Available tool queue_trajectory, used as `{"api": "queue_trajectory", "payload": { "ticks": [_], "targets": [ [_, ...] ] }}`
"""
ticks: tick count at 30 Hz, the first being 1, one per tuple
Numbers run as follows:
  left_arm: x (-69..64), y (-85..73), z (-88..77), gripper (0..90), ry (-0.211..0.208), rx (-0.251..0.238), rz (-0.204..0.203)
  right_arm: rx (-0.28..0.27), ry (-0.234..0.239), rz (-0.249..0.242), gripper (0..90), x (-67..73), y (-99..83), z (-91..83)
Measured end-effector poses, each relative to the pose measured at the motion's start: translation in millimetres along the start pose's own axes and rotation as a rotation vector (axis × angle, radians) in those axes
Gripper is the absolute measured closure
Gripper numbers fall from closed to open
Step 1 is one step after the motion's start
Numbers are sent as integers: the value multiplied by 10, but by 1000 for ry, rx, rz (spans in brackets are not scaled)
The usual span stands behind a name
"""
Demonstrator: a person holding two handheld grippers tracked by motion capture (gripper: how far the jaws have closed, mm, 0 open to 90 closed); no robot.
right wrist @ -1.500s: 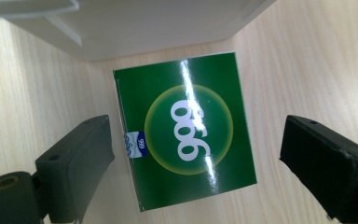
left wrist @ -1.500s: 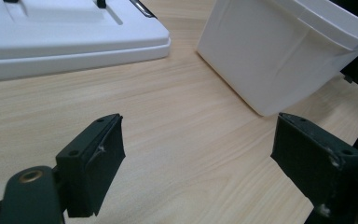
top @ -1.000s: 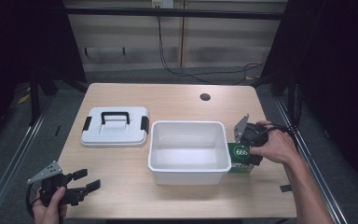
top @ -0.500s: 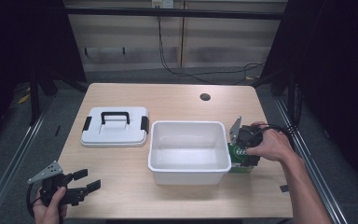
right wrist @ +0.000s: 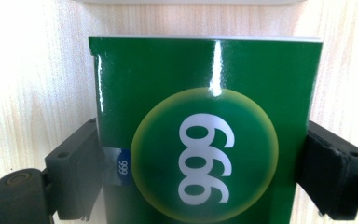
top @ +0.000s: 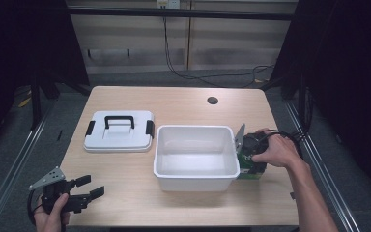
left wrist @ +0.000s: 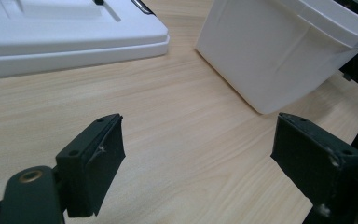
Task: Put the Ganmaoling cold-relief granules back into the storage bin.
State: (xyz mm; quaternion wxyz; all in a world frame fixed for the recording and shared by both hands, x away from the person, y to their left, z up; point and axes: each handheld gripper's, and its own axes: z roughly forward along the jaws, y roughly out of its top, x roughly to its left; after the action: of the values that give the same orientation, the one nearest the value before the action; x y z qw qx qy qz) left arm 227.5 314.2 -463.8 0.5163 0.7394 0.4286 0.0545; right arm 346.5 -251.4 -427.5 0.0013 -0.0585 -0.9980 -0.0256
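Note:
A green box (right wrist: 205, 93) with a round "999" label lies on the wooden table just right of the white bin (top: 195, 128). My right gripper (right wrist: 200, 175) has one jaw pressed on each side of the box. From above, the right gripper (top: 251, 150) and the hand cover most of the green box (top: 249, 174). At the table's front left corner my left gripper (top: 91, 186) is held open, nothing between its fingers. In its own view, the left gripper (left wrist: 198, 154) hovers over bare wood, facing the bin (left wrist: 270, 51).
A white lid (top: 119, 130) with a black handle and side clips lies flat to the left of the bin, and shows as the lid (left wrist: 51, 32) in the left gripper view. A small round hole (top: 212, 100) sits at the table's far side. The bin looks empty.
My right hand has moved the gripper left and down over the green box, beside the bin wall, and it now covers the label. The left gripper has stayed still.

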Motion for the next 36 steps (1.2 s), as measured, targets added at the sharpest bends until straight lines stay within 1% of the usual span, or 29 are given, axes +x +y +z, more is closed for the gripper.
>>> {"api": "queue_trajectory", "payload": {
  "ticks": [1, 3, 8, 13, 17, 20, 21, 22, 23, 24, 26, 27, 28, 30, 33, 34, 36],
  "targets": [
    [-1, 0, 0, 165, 0, 0, 0, -3, 1, -3, 125, -10, -5, 6],
    [-2, 0, 0, 165, 0, 1, 0, -1, -2, 8, 133, -5, -17, 7],
    [-1, 1, 0, 165, 0, 1, 0, -11, -4, 2, 154, -13, -26, -1],
    [-1, 1, -2, 165, -2, 0, 1, 7, -5, 24, 158, -6, -31, -9],
    [-2, 1, -1, 165, -1, 0, 0, 5, -7, 18, 159, -8, -46, -11],
    [-2, 1, 0, 165, -1, 1, -1, 11, -3, 29, 159, 1, -67, -28],
    [-2, 1, 0, 165, -1, 0, -1, 7, -7, 62, 160, 21, -87, -47],
    [-4, 0, 1, 165, -1, 1, -2, 1, -9, 44, 159, 3, -97, -56],
    [-5, 0, 1, 165, -2, 1, -2, 3, -11, 64, 159, 14, -104, -71],
    [-6, 0, 1, 165, -2, 1, -3, -7, -12, 56, 160, 8, -113, -78],
    [-3, 1, 0, 165, -2, 1, -1, -4, -10, 73, 160, 19, -125, -103],
    [-3, 0, 0, 165, -1, 0, -2, -4, -10, 66, 160, 17, -134, -115],
    [-2, 1, 0, 165, -1, 0, -1, -6, -13, 77, 160, 24, -137, -122],
    [-2, 1, 1, 165, -1, 0, -2, -6, -13, 82, 160, 32, -145, -158],
    [-5, 1, 3, 165, -3, 1, -2, -15, -18, 69, 160, 39, -142, -202],
    [-5, 1, 2, 165, -4, 1, -3, -18, -18, 73, 159, 45, -139, -216],
    [-4, 1, 0, 165, -2, 1, -2, -16, -25, 64, 160, 50, -135, -245]
  ]
}}
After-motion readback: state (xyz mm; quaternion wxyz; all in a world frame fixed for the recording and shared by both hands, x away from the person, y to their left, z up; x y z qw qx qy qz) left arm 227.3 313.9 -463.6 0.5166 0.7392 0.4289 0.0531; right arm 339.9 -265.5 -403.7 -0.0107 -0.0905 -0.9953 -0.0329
